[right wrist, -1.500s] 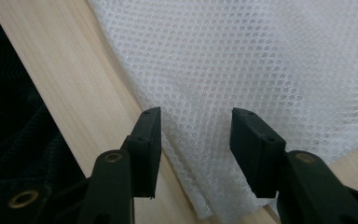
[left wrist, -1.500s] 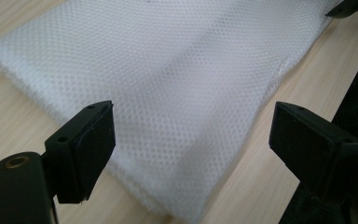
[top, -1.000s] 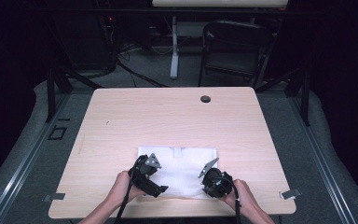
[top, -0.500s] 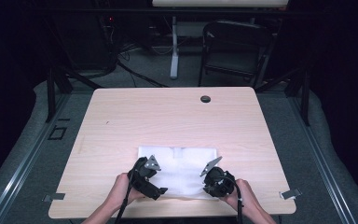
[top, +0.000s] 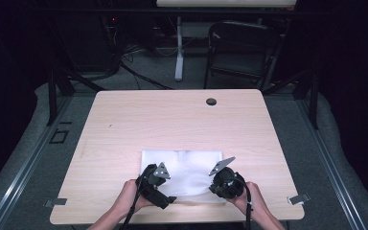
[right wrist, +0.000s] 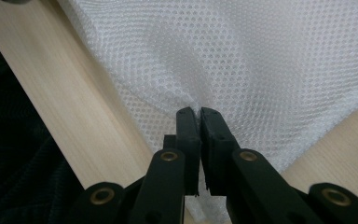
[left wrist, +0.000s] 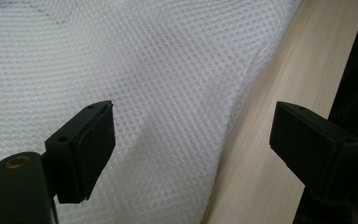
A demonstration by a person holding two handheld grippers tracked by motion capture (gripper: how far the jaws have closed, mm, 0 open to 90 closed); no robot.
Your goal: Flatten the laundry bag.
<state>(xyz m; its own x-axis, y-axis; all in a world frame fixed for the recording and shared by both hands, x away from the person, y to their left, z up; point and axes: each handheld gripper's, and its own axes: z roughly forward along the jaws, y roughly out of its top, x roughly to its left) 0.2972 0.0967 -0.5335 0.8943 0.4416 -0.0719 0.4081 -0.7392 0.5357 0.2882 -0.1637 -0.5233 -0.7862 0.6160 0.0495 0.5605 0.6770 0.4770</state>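
Right gripper view: right tongs (right wrist: 199,116) pinching white mesh (right wrist: 261,56); left tongs (left wrist: 191,135) spread above it.

White mesh cloth (top: 184,172), dotted all over with a fine, even grid of tiny round holes, faintly grey where wrinkled (left wrist: 168,93) (right wrist: 261,60). Pale, light wood grain across the counter (top: 172,120), with one small dark round spot (top: 211,101) near the far edge. Matte black on the left gripper (left wrist: 191,140) and the right gripper (right wrist: 199,128), fingers (left wrist: 91,140) included, with small brass-coloured rivets at the joints. Grey three-cornered plates atop both. Dark grey floor (top: 326,158) around the counter. Black chair (top: 242,52) against a dark background.
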